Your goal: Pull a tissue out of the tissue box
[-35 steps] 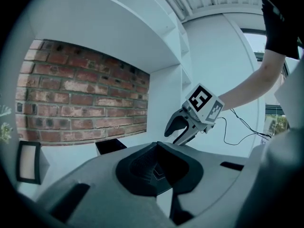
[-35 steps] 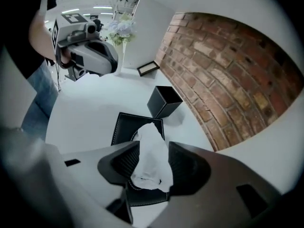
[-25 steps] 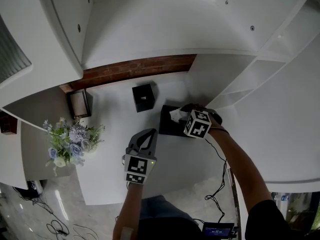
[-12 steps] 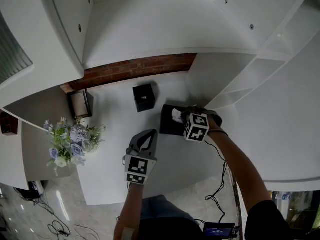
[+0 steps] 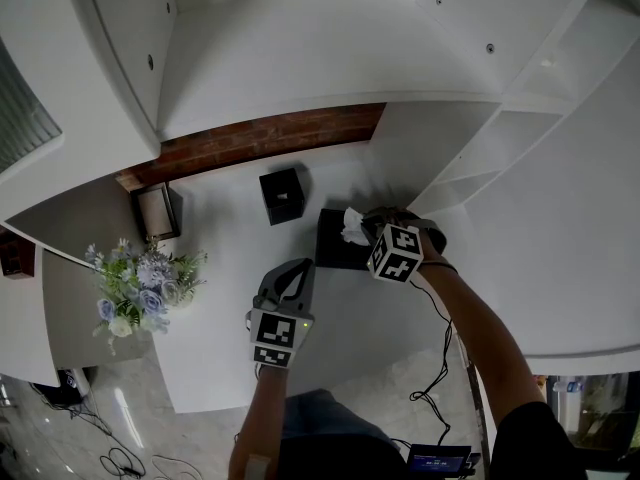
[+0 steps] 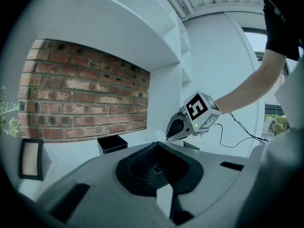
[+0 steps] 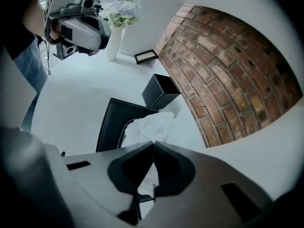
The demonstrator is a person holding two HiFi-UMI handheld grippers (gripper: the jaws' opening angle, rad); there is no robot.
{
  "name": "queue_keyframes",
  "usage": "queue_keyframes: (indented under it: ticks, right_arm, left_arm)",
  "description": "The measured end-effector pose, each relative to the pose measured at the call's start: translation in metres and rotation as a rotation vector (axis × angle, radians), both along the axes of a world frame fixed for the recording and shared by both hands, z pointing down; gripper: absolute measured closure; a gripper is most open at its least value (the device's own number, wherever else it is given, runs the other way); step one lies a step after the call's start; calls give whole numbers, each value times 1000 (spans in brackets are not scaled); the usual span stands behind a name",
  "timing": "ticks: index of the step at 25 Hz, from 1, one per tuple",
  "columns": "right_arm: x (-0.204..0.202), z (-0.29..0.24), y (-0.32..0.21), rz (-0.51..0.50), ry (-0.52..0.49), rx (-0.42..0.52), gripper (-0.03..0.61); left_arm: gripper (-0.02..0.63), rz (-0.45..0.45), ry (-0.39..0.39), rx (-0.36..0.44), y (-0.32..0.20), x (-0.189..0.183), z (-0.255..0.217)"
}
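Right claw [image 7: 153, 143] is clamped tight on the white tissue [image 7: 153, 124] sticking up from the black tissue box [image 7: 110, 122] on the desk [image 5: 225, 318]; left claw [image 6: 156, 144] sits closed and empty nearby

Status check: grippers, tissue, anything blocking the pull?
Right gripper shut on tissue. Tissue bunched up, sticking out of the tissue box slot. Left gripper shut, empty, off to the side. Nothing blocking the pull.
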State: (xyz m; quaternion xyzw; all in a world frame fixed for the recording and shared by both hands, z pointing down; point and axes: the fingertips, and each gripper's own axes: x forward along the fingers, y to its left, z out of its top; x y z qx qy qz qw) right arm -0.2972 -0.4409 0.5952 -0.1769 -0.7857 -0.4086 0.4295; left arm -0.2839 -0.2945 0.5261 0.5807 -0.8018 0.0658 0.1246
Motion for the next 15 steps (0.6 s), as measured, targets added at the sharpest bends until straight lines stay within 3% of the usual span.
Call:
queue_keyframes:
  ticks: [15]
  right_arm:
    - [-4, -55, -14, 67, -165, 37, 578]
  left_arm:
    - [604, 24, -14, 12, -5, 6, -10]
